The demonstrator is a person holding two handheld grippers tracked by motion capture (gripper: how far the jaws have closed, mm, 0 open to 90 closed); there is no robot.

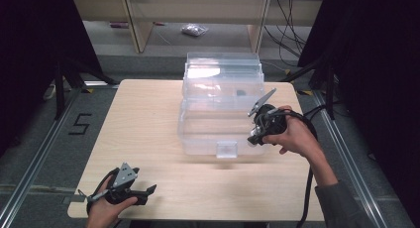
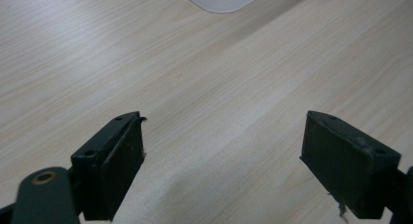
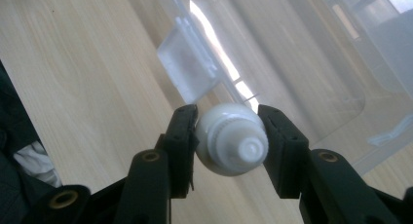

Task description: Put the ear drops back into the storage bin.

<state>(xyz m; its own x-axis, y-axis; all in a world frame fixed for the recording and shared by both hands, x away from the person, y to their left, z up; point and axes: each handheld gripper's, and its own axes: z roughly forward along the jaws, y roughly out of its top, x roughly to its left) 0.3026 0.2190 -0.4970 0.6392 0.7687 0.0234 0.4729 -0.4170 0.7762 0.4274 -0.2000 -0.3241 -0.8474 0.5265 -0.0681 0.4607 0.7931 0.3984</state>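
A clear plastic storage box (image 1: 190,139) stands in the middle of the wooden table (image 1: 148,114), its lid (image 1: 223,69) tipped up behind it. My right gripper (image 3: 229,131) is shut on a small white bottle (image 3: 233,140) with a ribbed cap, its two pads pressing on the bottle's sides. It hangs over the box's front right corner, just above the rim, right gripper (image 1: 255,138). The box's front latch (image 3: 187,70) lies just beyond the bottle. My left gripper (image 1: 148,192) rests at the table's front left, left gripper (image 2: 221,146), jaws wide open over bare wood.
A rounded corner of the box (image 2: 221,0) shows far ahead of the left jaws. Behind the table are wooden shelf legs (image 1: 138,25), a small plastic bag (image 1: 194,29) on the floor and loose cables (image 1: 287,34). Dark stands flank both sides.
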